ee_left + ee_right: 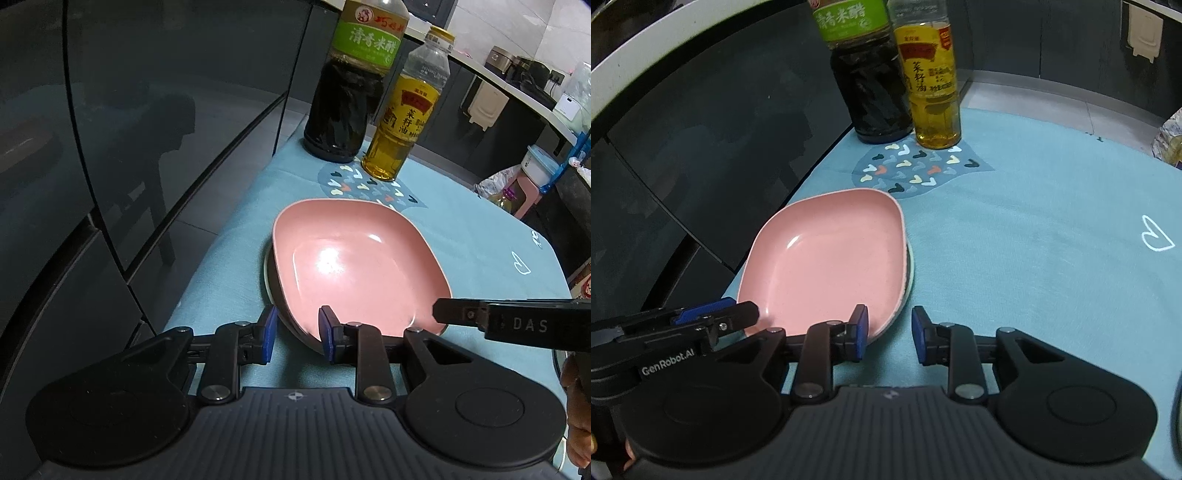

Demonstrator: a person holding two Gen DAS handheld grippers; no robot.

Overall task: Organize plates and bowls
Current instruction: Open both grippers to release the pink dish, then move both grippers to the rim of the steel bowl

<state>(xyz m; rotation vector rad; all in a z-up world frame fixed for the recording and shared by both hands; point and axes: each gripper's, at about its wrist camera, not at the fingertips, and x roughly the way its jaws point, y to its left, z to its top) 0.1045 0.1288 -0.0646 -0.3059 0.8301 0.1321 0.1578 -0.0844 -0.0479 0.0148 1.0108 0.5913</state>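
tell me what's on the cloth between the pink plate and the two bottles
Only the tablecloth itself: its printed patch of small hearts fills the gap between the pink plate, the dark vinegar bottle and the oil bottle. Both wrist views show it.

I see the bench (1034, 277) under a light blue cloth. Taking the pink plate (827, 266) as my landmark, a dark vinegar bottle (871, 81) and yellow oil bottle (932, 85) stand beyond it, touching.

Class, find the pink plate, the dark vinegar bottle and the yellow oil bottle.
pink plate (827, 266), right wrist view, flat centre.
dark vinegar bottle (341, 110), left wrist view, dark body.
yellow oil bottle (397, 147), left wrist view, oil-filled lower body.
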